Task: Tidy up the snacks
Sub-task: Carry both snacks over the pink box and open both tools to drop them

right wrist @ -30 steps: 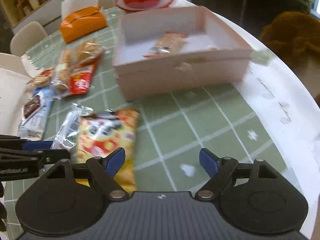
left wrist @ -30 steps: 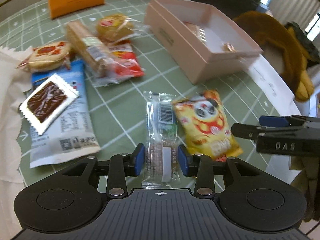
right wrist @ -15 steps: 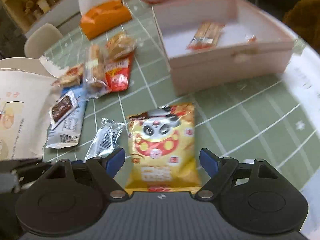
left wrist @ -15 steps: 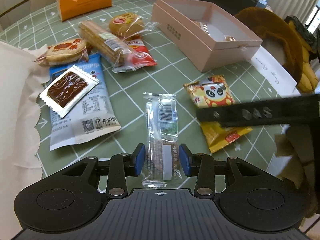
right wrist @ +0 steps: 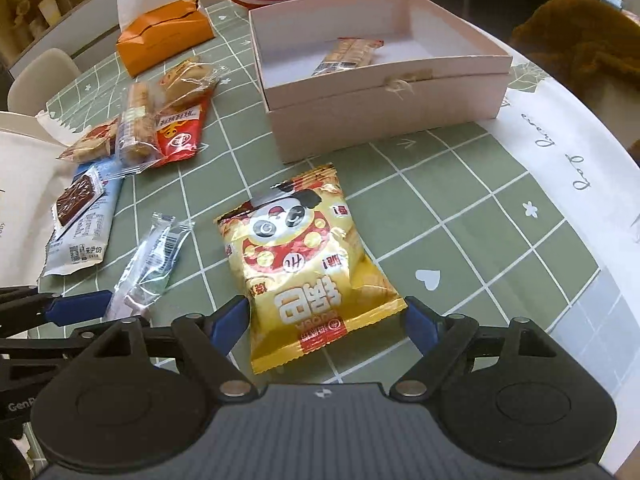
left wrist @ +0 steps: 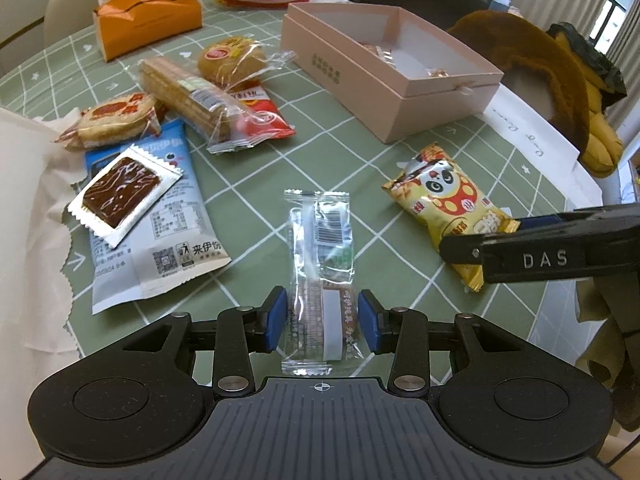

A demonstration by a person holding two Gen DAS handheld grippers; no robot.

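1. We are seeing one wafer pack lying in the pink box.
2. Left tongs are straddling the clear bar wrapper, apart.
3. Right tongs are straddling the panda snack bag, apart; the counter pile is still waiting.

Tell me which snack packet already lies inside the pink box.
The clear-wrapped biscuit stick pack, lying alone on the floor of the pink box. Every other snack, including the yellow panda bag, lies on the green tablecloth.
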